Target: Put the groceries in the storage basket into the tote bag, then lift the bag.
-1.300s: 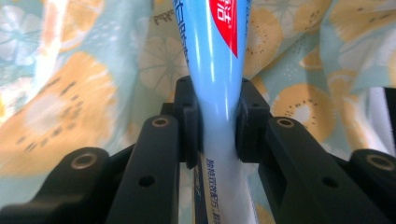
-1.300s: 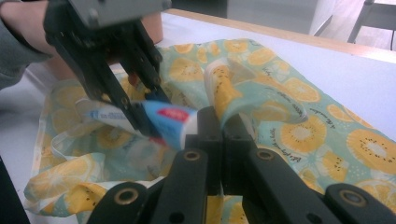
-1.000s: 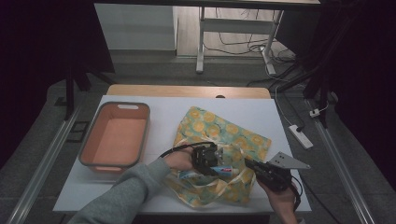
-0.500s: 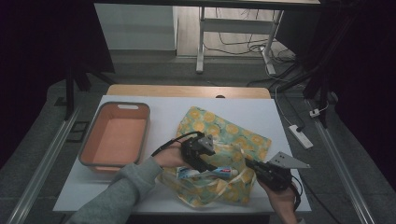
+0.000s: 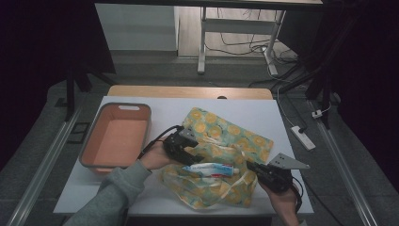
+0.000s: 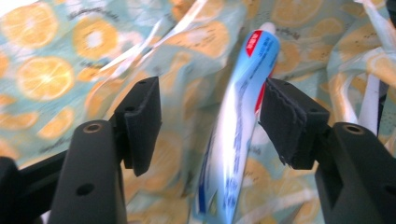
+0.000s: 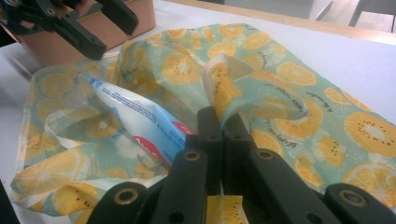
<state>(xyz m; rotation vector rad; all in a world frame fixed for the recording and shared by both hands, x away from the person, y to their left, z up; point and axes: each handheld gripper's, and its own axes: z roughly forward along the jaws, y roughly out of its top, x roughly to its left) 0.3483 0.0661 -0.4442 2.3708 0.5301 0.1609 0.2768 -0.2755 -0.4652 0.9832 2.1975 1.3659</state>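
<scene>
A fabric bag [image 5: 235, 136] printed with orange slices lies on the white table [image 5: 263, 113]. A blue and white toothpaste tube [image 5: 209, 168] rests in its open mouth. My left gripper [image 5: 196, 156] hovers just left of the tube; its jaws have just been opening and stand open. In the left gripper view the tube [image 6: 236, 140] lies beyond the spread pads [image 6: 140, 121], blurred, with no pad pressing on it. My right gripper [image 5: 250, 167] is shut on the bag's edge, and the right gripper view shows the fold of cloth [image 7: 224, 93] pinched between its jaws.
An orange tray [image 5: 117, 136] with a grey rim sits at the table's left, close behind my left hand. A power strip [image 5: 301, 137] lies on the floor to the right. Bare white tabletop stretches behind the bag.
My left gripper let go of the toothpaste tube, opened, and drew back to the left and upward. The tube now lies in the bag's mouth. The right gripper kept still on the bag's edge.
</scene>
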